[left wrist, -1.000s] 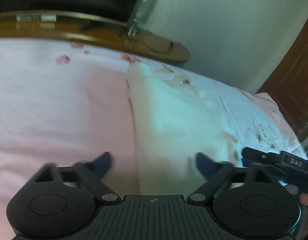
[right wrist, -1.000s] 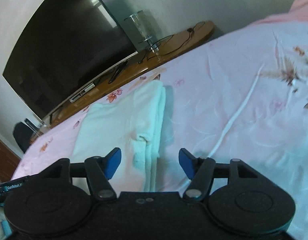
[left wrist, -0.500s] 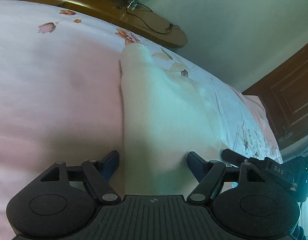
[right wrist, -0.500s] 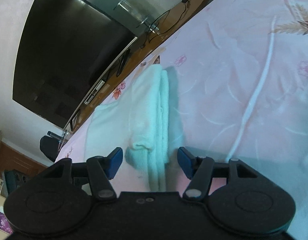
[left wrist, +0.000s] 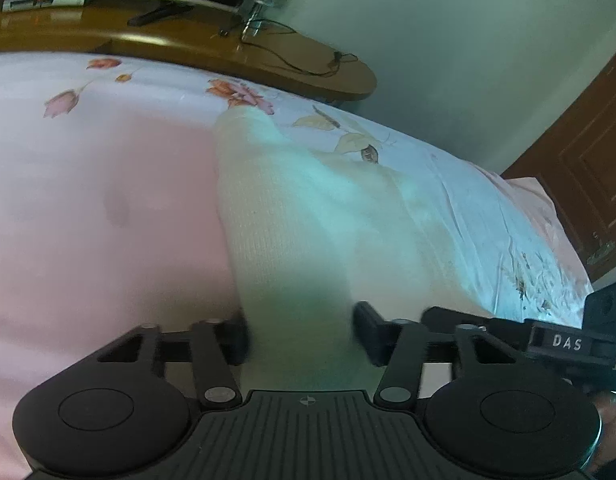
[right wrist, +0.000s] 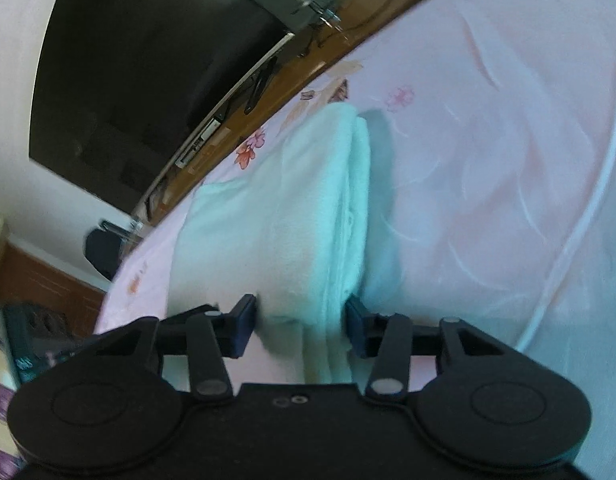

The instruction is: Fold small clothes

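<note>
My left claw (left wrist: pixel 300 330) and my right claw (right wrist: pixel 299 326) are both closing on the near edge of the soft white top (left wrist: pixel 308 216) lying on the bed (left wrist: pixel 88 200), so I can lift it and fold it over.

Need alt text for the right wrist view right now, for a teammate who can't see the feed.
The right gripper is closing its blue-padded jaws around the near edge of a folded pale mint garment lying on a pink floral bedsheet. Beyond the bed, a dark television stands on a wooden cabinet.
</note>
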